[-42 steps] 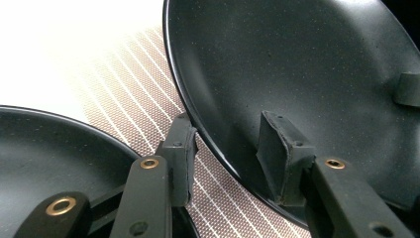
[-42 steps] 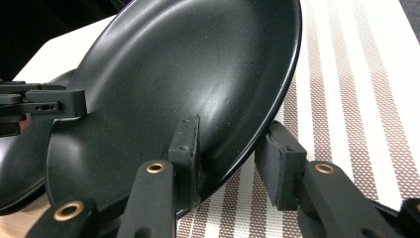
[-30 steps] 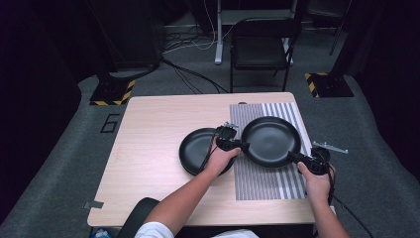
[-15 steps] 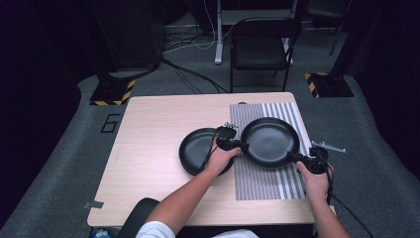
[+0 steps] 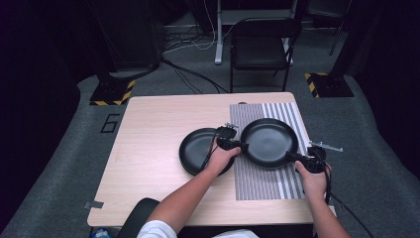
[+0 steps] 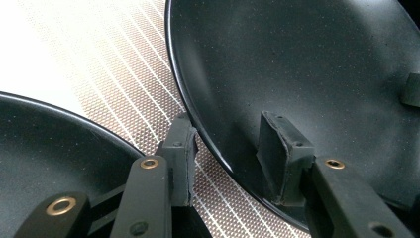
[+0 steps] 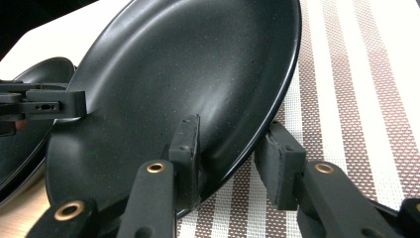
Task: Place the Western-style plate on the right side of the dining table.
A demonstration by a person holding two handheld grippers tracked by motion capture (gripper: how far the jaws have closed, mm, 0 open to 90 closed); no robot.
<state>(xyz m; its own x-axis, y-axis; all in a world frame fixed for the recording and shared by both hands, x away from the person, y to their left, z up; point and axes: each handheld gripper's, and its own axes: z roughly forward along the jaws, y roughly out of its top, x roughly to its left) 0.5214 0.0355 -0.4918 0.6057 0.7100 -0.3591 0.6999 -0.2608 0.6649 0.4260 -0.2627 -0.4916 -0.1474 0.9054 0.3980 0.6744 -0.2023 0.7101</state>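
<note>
Floor marking [image 5: 110, 122] beside table reads "6".

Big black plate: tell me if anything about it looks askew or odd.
The big black plate is tilted, not flat on the striped mat. The left gripper and right gripper straddle opposite rims with their fingers. The second plate lies flat beside it.

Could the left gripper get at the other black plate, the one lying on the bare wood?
Probably yes, but not now. The left gripper straddles the rim of the big plate on the mat. The small plate lies uncovered just beside it, so it would have to let go first.
</note>
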